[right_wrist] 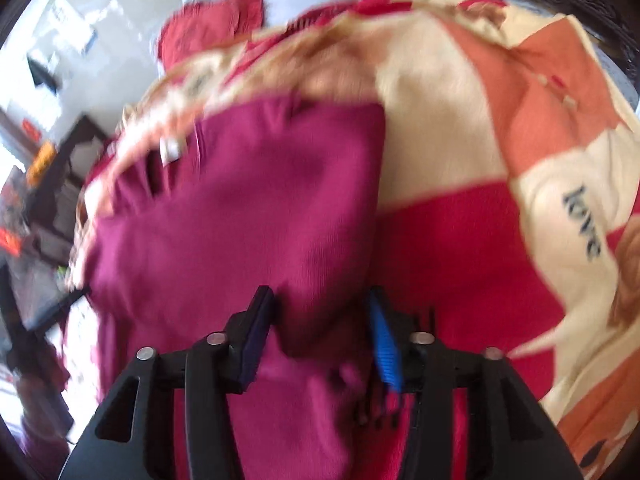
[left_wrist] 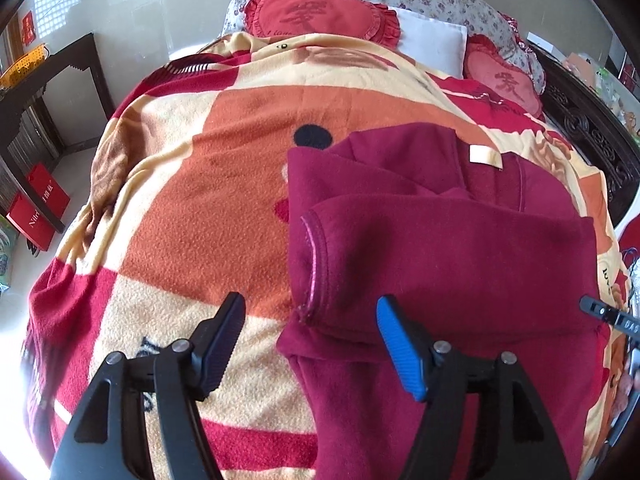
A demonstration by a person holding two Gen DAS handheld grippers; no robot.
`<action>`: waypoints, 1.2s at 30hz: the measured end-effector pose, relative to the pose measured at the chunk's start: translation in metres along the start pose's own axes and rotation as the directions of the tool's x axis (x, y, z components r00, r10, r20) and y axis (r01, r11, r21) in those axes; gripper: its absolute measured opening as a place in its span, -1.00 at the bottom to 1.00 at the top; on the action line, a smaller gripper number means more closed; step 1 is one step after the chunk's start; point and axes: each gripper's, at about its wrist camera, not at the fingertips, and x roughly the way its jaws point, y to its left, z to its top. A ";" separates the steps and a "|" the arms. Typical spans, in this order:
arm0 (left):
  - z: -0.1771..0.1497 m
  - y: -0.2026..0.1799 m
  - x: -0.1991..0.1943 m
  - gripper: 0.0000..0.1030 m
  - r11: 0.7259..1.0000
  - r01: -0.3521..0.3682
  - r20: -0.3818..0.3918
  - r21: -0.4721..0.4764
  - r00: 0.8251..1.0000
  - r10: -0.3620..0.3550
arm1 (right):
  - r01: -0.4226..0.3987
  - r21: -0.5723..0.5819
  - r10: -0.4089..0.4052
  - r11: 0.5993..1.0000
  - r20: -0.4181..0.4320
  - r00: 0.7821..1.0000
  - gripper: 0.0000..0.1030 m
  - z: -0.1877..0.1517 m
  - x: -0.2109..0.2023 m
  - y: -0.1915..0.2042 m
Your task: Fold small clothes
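A dark red fleece garment [left_wrist: 440, 248] lies partly folded on the bed's patterned blanket [left_wrist: 200, 200], with a cream label [left_wrist: 485, 156] near its far edge. My left gripper [left_wrist: 310, 340] is open just above the garment's near left edge, holding nothing. The garment [right_wrist: 240, 208] fills the blurred right wrist view. My right gripper [right_wrist: 320, 328] hangs open over its near right edge, with fabric between the fingers but not pinched. A tip of the right gripper [left_wrist: 604, 314] shows at the far right of the left wrist view.
Red heart cushions [left_wrist: 320, 16] and a white pillow [left_wrist: 432, 36] lie at the head of the bed. A dark wooden table [left_wrist: 44, 92] and red bags [left_wrist: 36, 208] stand on the floor to the left. A carved dark bed frame [left_wrist: 592, 136] runs along the right.
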 end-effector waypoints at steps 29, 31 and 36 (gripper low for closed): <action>0.010 -0.018 0.036 0.56 0.997 -0.076 -0.028 0.014 0.997 0.077 | 0.099 -0.011 -0.096 0.995 0.177 0.980 -0.80 0.059 -0.002 0.015; 0.010 -0.016 0.036 0.57 0.998 -0.069 -0.029 0.010 0.997 0.070 | 0.095 -0.031 -0.088 0.995 0.171 0.981 -0.75 0.047 -0.014 0.018; 0.009 -0.017 0.034 0.57 0.997 -0.073 -0.026 0.015 0.997 0.074 | 0.134 -0.039 -0.128 0.990 0.136 0.983 -0.71 0.007 -0.023 0.013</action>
